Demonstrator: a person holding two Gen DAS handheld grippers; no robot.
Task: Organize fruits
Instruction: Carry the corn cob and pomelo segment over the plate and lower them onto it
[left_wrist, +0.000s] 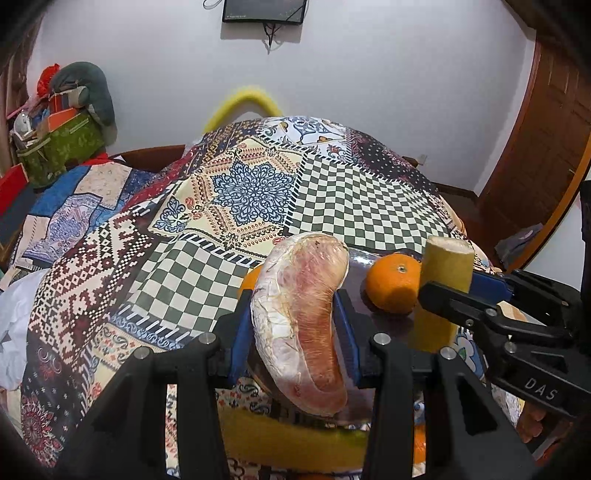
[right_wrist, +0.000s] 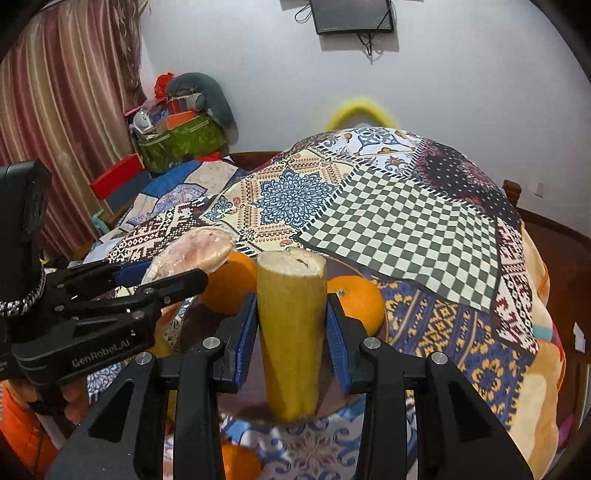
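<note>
A plastic-wrapped pink pomelo wedge (left_wrist: 306, 295) stands upright between blue pads, my left gripper (left_wrist: 295, 321) shut on it. My right gripper (right_wrist: 291, 325) is shut on a yellow-green banana piece (right_wrist: 291, 302) with a pale cut top. Both hover over a dark plate (left_wrist: 391, 328) that carries two oranges (right_wrist: 232, 280) (right_wrist: 360, 302). In the left wrist view the right gripper (left_wrist: 448, 291) comes in from the right with the banana piece (left_wrist: 443, 266) beside one orange (left_wrist: 395, 288). In the right wrist view the left gripper (right_wrist: 173, 273) and the wedge (right_wrist: 195, 247) sit at the left.
A patchwork cloth (left_wrist: 255, 192) covers the table. Below the plate lie a yellow-green fruit (left_wrist: 291, 439) and another orange (right_wrist: 236, 461). A green bag (right_wrist: 184, 142) of clutter and a red chair (right_wrist: 118, 177) stand at the back left. A wooden door (left_wrist: 535, 158) is on the right.
</note>
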